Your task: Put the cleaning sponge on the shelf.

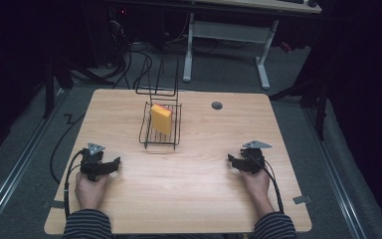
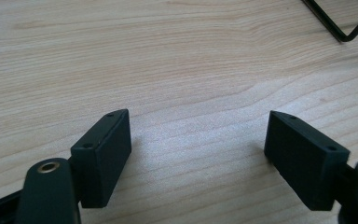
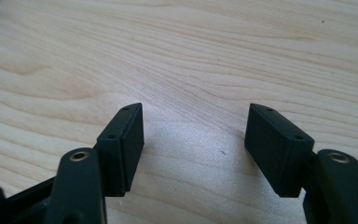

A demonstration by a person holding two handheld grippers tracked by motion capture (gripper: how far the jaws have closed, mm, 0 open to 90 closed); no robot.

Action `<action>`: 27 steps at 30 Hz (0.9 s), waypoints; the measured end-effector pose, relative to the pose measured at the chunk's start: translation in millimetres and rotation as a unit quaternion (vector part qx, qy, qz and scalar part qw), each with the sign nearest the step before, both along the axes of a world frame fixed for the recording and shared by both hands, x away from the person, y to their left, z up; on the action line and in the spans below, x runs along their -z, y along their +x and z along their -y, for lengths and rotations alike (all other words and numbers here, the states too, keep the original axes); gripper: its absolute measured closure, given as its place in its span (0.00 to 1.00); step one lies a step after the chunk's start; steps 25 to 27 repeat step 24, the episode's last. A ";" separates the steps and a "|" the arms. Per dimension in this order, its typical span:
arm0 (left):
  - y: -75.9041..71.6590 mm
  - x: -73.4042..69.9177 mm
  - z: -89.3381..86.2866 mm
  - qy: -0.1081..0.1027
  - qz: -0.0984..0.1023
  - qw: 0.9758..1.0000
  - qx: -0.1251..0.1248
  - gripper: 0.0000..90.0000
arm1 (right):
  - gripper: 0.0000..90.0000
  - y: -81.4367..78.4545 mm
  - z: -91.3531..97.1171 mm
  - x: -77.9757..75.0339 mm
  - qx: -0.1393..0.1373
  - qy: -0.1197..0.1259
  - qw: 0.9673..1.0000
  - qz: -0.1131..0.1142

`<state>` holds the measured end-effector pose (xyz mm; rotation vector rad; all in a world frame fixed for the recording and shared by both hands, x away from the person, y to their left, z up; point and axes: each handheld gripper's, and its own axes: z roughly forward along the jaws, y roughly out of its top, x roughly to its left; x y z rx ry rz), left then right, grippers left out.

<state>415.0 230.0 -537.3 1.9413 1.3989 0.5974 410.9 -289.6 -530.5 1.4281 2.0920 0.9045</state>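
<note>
Currently both grippers rest on the table (image 1: pixel 194 174) edge-side, jaws apart, nothing between them: left gripper (image 1: pixel 113 164), right gripper (image 1: pixel 232 160). Yellow sponge (image 1: pixel 161 119) stands tilted inside the black wire rack (image 1: pixel 160 130) mid-table, well apart from both. Risk: a jaw snags a rack wire on the reach-in and drags or tips the light rack. Tall wire back behind the sponge blocks the far side. Grommet hole (image 1: pixel 217 105) is off-path.

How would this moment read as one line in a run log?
left gripper: open, empty, on table | right gripper: open, empty | yellow sponge: upright in wire rack
</note>
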 end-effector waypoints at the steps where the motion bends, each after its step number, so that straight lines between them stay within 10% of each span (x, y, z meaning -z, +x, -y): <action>1: 0.0 0.0 0.0 0.000 0.000 1.000 0.000 0.26 | 0.40 -1.5 -3.8 0.2 -0.001 -0.017 1.000 0.006; 27: 0.6 -0.1 -0.5 -0.003 0.000 1.000 0.001 0.26 | 0.37 -2.7 0.3 0.4 0.001 -0.011 1.000 0.000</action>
